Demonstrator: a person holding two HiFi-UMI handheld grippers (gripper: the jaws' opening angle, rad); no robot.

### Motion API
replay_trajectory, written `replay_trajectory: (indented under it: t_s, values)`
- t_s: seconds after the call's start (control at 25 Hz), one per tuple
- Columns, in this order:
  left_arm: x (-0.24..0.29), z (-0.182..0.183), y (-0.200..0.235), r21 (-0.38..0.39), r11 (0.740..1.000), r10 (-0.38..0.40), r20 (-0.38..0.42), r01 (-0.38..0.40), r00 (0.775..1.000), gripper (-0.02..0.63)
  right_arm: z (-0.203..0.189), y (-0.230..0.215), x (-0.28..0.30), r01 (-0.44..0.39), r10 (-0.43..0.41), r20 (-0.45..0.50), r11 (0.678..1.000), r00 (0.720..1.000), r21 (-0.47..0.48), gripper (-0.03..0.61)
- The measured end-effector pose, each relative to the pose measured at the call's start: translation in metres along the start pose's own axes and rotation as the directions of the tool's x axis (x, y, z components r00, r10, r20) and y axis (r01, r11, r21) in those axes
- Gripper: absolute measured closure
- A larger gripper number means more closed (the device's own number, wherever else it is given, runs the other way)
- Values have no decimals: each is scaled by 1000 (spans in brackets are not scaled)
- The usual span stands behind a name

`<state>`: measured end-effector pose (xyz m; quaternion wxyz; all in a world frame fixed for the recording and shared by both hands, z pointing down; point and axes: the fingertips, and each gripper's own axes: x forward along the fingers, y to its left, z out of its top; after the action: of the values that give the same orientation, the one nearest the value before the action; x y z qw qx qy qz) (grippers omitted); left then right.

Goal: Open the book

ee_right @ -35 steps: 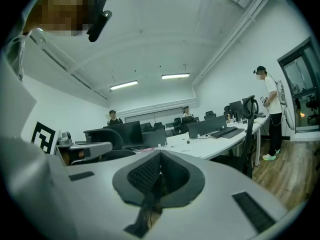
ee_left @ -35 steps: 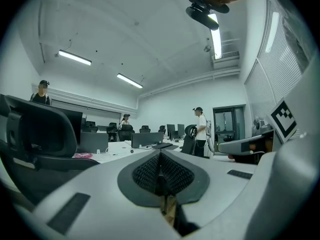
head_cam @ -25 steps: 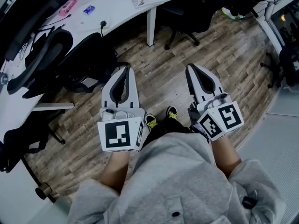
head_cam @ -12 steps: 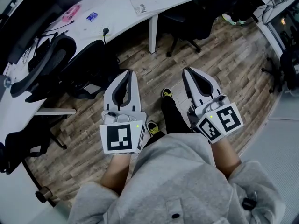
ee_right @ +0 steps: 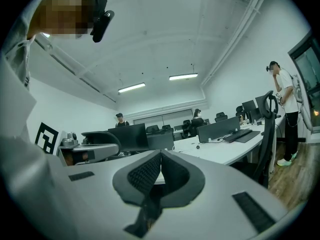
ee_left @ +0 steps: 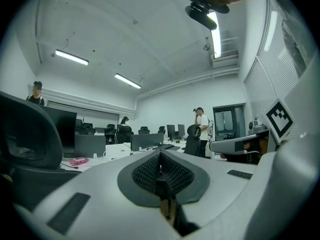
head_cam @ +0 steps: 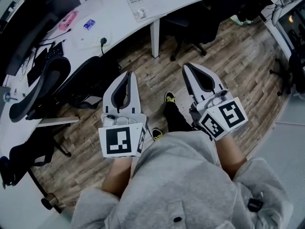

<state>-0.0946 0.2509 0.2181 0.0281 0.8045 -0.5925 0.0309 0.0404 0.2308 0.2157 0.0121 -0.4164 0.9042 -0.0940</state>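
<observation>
A thin white booklet or printed sheet [head_cam: 139, 7] lies on the curved white desk [head_cam: 119, 20] ahead of me; I cannot tell whether it is the book. My left gripper [head_cam: 127, 74] and right gripper [head_cam: 186, 66] are held side by side over the wooden floor, short of the desk and pointing at it. Both are shut, with nothing between the jaws. The left gripper view has its pads [ee_left: 160, 151] meeting in front of the desk, and the right gripper view has its pads [ee_right: 161, 154] closed the same way.
A black office chair [head_cam: 43, 80] stands at the left by the desk, and another [head_cam: 190, 18] beyond the white desk leg [head_cam: 155, 37]. A pink item [head_cam: 68, 19], a blue item [head_cam: 88, 24] and a keyboard [head_cam: 45, 56] lie on the desk. People stand in the background [ee_left: 202, 129].
The desk and the sheet on it have come nearer in the head view, and my feet have stepped on. Both grippers have moved towards the desk and stay shut.
</observation>
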Motion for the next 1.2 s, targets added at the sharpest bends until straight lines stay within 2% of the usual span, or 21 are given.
replay_trajectory:
  t_s: [0.68,1.2]
  values:
    - [102,-10,16,-10,1000,10,-69,-10,998,603,-10,-80,71,-33,37,-83,998,996,49,551]
    - [154,1,28,-5,998,57,-78,-57,995,603,-2,-124,116,-71,78,-87,994,993,79,551]
